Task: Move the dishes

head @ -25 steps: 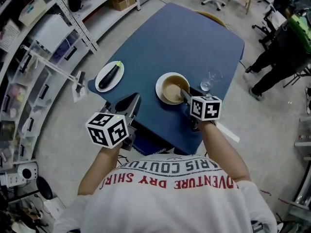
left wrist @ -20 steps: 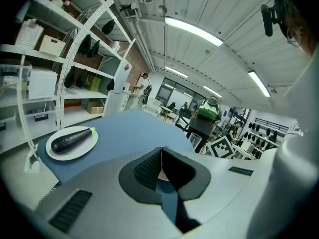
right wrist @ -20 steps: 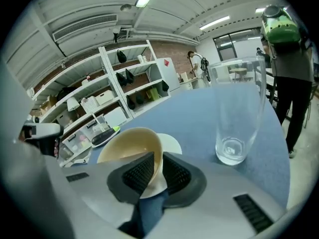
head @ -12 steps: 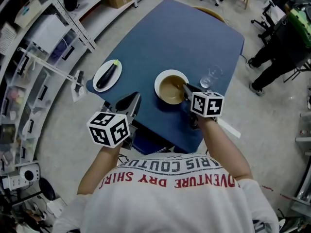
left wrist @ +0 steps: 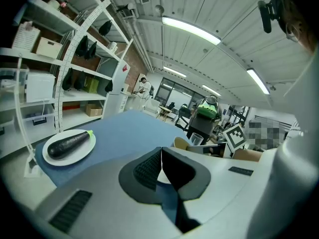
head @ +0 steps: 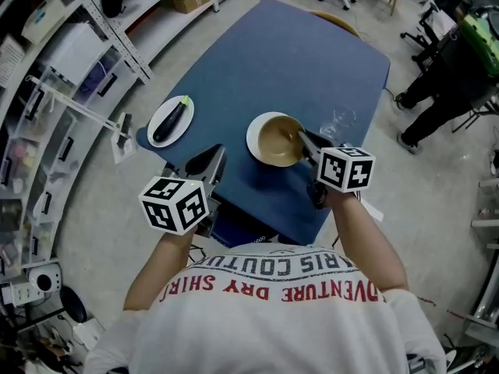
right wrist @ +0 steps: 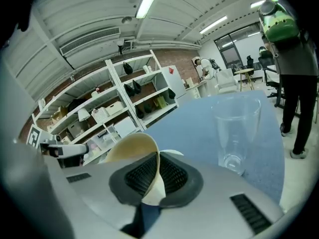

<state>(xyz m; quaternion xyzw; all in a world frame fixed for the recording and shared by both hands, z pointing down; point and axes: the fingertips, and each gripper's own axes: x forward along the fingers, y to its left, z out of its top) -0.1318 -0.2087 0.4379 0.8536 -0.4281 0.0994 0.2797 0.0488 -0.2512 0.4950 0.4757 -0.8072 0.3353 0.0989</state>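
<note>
bowl [head: 274, 139] is being pinched by its rim in the right gripper [head: 306, 142], at the near part of the blue table [head: 312, 53]; it is best being kept level, clear of the glass [head: 337, 123]. left gripper [head: 212, 162] is being held closed, empty. counted: one bowl, one glass, one plate [head: 181, 127], one eggplant [head: 171, 121].

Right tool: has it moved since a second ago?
Yes. In the head view the right tool, shut on the bowl rim, has shifted right: its marker cube was centred just left of the glass, now just right.
</note>
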